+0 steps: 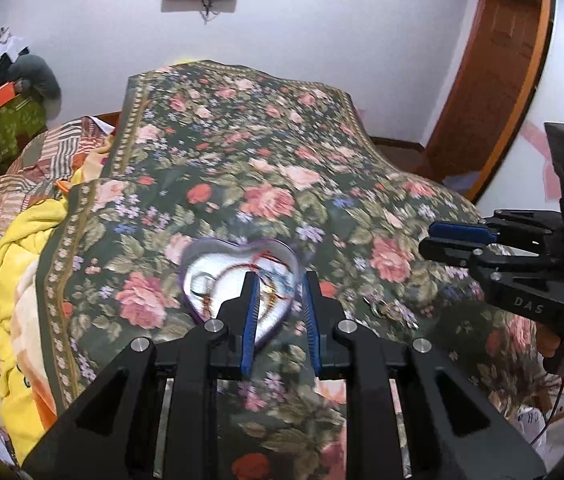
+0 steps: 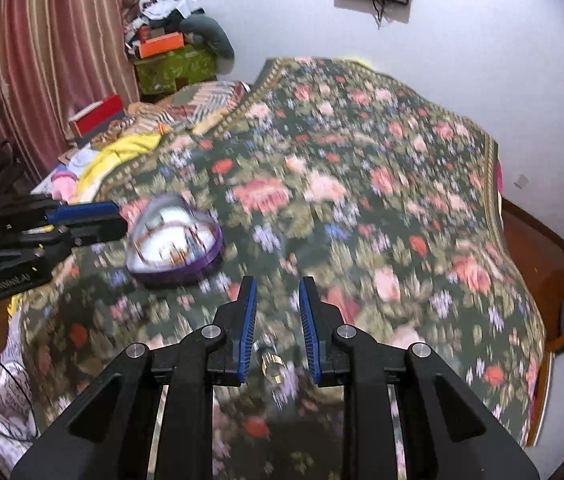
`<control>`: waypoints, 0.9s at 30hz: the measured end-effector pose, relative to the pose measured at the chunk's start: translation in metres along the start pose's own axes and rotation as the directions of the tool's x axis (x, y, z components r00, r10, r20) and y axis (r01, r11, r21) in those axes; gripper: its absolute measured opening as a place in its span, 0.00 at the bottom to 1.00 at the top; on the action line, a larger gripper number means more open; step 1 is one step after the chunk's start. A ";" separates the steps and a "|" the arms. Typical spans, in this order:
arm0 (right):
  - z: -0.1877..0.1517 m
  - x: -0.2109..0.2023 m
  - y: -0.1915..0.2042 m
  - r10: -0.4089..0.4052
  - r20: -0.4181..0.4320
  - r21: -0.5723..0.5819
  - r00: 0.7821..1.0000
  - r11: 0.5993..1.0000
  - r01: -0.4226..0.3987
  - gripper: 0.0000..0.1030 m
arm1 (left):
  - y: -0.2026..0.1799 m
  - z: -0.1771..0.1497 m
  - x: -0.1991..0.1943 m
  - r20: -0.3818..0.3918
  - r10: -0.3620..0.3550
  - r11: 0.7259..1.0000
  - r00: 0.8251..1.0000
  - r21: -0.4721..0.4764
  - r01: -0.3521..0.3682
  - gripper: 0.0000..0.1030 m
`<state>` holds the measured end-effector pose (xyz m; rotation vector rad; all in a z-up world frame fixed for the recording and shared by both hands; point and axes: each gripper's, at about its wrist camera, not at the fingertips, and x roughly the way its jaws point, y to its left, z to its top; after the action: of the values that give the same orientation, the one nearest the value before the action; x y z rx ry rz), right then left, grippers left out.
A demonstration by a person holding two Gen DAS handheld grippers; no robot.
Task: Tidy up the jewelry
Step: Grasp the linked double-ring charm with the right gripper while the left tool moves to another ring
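Observation:
A purple heart-shaped tin (image 1: 238,280) lies open on the floral bedspread and holds several pieces of jewelry, among them a red cord and a ring. My left gripper (image 1: 280,280) is open and empty just above the tin's near right edge. A small gold jewelry piece (image 1: 388,310) lies loose on the bedspread to the right of the tin. My right gripper (image 2: 276,284) is open, with a gold and silver piece (image 2: 270,360) lying on the bedspread between its fingers. The tin (image 2: 174,240) shows up left in the right wrist view, blurred.
The floral bedspread (image 1: 242,152) covers the bed. Yellow and striped blankets (image 1: 22,248) are heaped at the left. A green box with clutter (image 2: 174,64) stands by the striped curtain (image 2: 42,40). A wooden door frame (image 1: 494,80) is at the right.

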<state>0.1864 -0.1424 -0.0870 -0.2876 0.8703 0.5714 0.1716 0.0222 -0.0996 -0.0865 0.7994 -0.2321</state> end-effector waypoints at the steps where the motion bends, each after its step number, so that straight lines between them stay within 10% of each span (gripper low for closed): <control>1: -0.004 0.001 -0.002 0.001 -0.012 0.005 1.000 1.000 -0.001 0.19 | -0.004 -0.002 0.001 -0.009 -0.006 1.000 1.000 0.006 0.006 0.21; 27: -0.043 0.059 -0.002 0.047 -0.263 -0.025 0.964 0.998 -0.055 0.21 | -0.043 -0.043 0.044 -0.187 -0.079 0.992 0.979 0.083 0.095 0.21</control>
<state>0.1903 -0.1424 -0.1599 -0.3766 1.1279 0.6038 0.1632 -0.0294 -0.1530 -0.0140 0.9681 -0.3630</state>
